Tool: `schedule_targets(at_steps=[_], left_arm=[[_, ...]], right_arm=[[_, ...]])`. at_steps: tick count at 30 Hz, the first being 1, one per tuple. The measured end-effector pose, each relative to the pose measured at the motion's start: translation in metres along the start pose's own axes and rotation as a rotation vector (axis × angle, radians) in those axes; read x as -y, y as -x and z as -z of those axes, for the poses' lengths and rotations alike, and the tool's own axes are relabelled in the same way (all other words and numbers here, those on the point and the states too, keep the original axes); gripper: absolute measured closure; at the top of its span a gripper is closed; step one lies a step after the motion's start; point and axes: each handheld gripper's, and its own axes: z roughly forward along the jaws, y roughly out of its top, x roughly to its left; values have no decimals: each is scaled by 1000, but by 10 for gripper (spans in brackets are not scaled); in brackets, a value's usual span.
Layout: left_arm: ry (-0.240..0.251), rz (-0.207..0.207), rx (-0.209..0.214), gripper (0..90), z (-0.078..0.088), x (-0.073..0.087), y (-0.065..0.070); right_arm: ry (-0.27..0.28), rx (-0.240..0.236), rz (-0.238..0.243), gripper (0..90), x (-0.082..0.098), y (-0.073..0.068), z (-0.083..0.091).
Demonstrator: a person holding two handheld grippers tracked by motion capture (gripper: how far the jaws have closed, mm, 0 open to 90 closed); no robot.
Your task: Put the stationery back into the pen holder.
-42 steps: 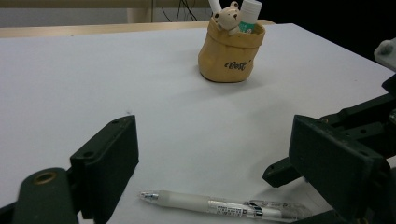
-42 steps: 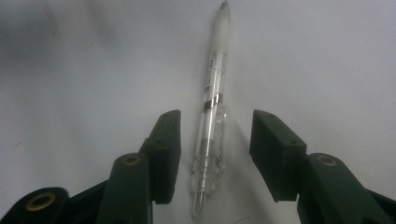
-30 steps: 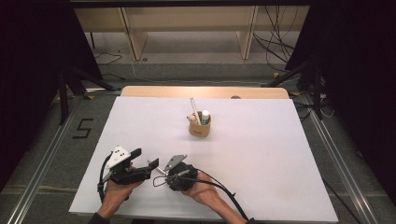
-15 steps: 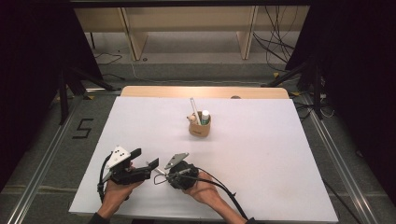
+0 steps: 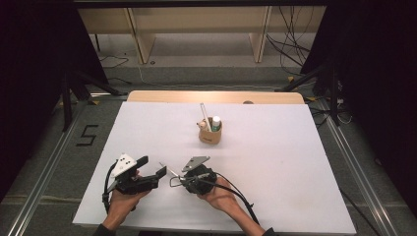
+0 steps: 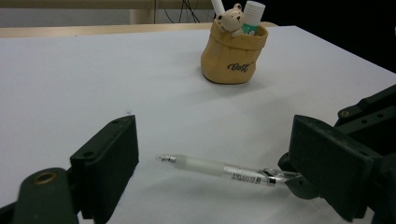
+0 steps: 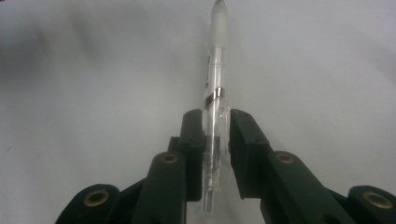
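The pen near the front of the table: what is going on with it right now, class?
A person holds a gripper in each hand. The right gripper has just been closing its jaws on the rear end of a clear pen, which lies along the white table. The left gripper waits beside it with jaws wide open, the pen's tip between them. Farther back stands a tan pen holder with a few items in it.

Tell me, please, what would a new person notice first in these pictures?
First, the clear pen near the front edge of the white table, with its back end between the jaws of the right gripper, which have just been closing on it. Next, the open left gripper facing the pen's tip. Farther back stands a tan pouch-shaped holder with a small bear figure.
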Motion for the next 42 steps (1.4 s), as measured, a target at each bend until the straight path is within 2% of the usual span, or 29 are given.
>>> schedule_targets(at_steps=[12,24,28,31,42], left_arm=[[-5,-1,2,155,0,0,1],[-10,12,12,155,-1,1,2],[-18,24,29,155,-2,0,2],[-21,49,55,155,-2,-1,4],[-31,87,151,155,-7,-12,23]], right_arm=[[64,45,-61,765,13,18,23],[174,86,-87,765,24,28,48],[205,99,-88,765,28,29,55],[227,108,-91,765,31,29,60],[296,137,-62,765,37,21,77]])
